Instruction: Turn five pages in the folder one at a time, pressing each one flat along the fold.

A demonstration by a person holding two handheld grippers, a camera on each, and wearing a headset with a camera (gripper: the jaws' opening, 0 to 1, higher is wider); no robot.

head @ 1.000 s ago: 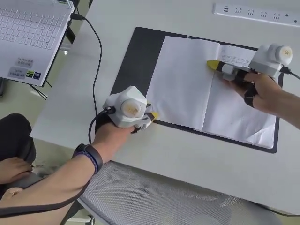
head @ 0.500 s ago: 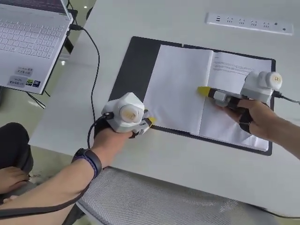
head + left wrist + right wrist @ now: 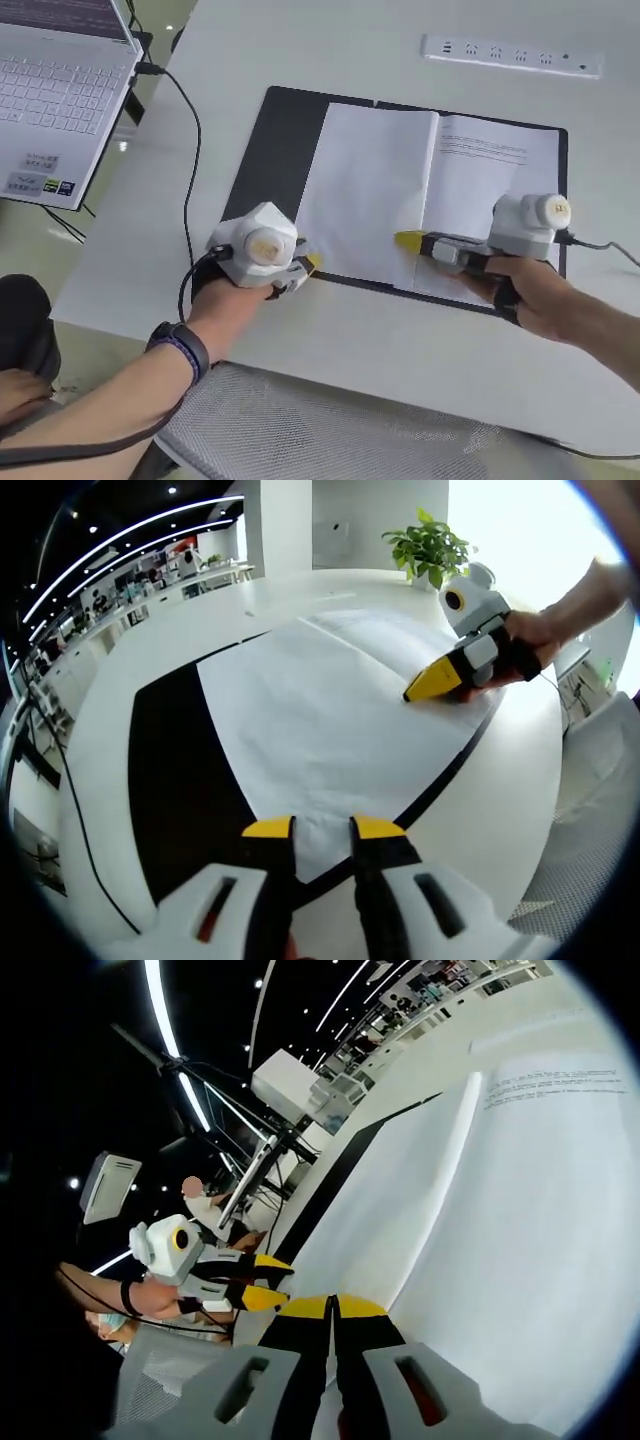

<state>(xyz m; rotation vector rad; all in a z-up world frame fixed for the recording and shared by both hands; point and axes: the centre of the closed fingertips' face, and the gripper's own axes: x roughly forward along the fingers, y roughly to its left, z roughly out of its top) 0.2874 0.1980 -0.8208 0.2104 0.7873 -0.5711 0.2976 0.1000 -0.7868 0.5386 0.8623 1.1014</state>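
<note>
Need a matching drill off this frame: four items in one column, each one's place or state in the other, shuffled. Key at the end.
Column 1
1. left claw
2. right claw
3. laptop
4. power strip

Column 2
A. on the table, beyond the far edge of the folder
B. jaws shut, tip at the fold, towards its near end
C. jaws slightly apart, at the near left corner of the turned page
D. lid open, off to the left of the folder

Pairs: 1-C, 2-B, 3-D, 4-A
</note>
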